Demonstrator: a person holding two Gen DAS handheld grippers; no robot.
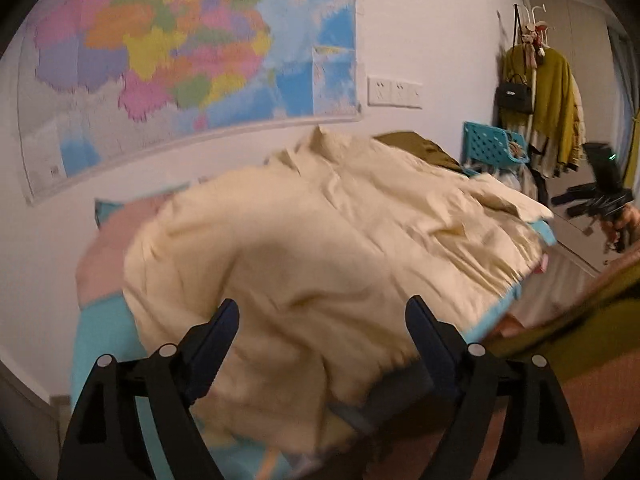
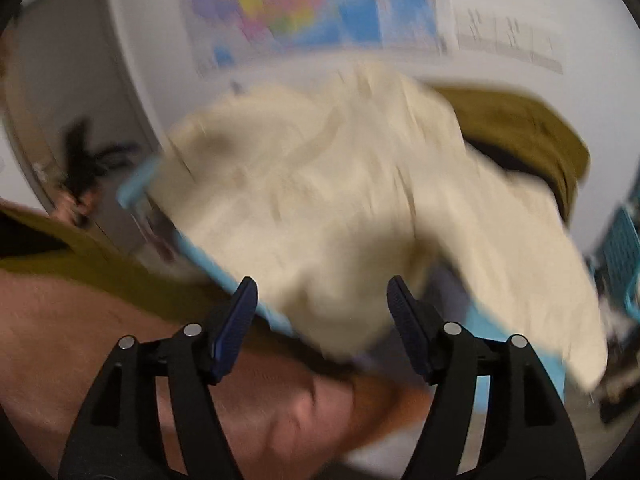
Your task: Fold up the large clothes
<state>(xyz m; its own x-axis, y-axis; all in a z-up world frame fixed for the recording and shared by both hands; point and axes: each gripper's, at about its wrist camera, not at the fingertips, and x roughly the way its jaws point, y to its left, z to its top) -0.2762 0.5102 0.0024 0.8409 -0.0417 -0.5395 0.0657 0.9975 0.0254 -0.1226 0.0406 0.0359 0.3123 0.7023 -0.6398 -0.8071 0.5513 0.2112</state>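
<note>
A large cream garment [image 1: 320, 232] lies rumpled and spread over a surface covered by a blue-edged mat [image 1: 100, 332]. My left gripper [image 1: 322, 304] hovers open over the garment's near edge, and its pads [image 1: 224, 328] press on nothing. The right wrist view is blurred. It shows the same cream garment [image 2: 320, 184] with one part hanging off the mat's blue edge [image 2: 224, 264]. My right gripper [image 2: 322, 282] is open just above that near part. It also shows as the right gripper [image 1: 592, 200], small and held in a hand.
An olive garment [image 1: 420, 146] lies behind the cream one. A map [image 1: 180, 52] and sockets [image 1: 394, 92] are on the wall. At the right stand a teal basket [image 1: 492, 148] and a coat rack with an olive coat [image 1: 552, 100] and black handbag [image 1: 514, 96]. The person's bare limb [image 2: 120, 340] is below.
</note>
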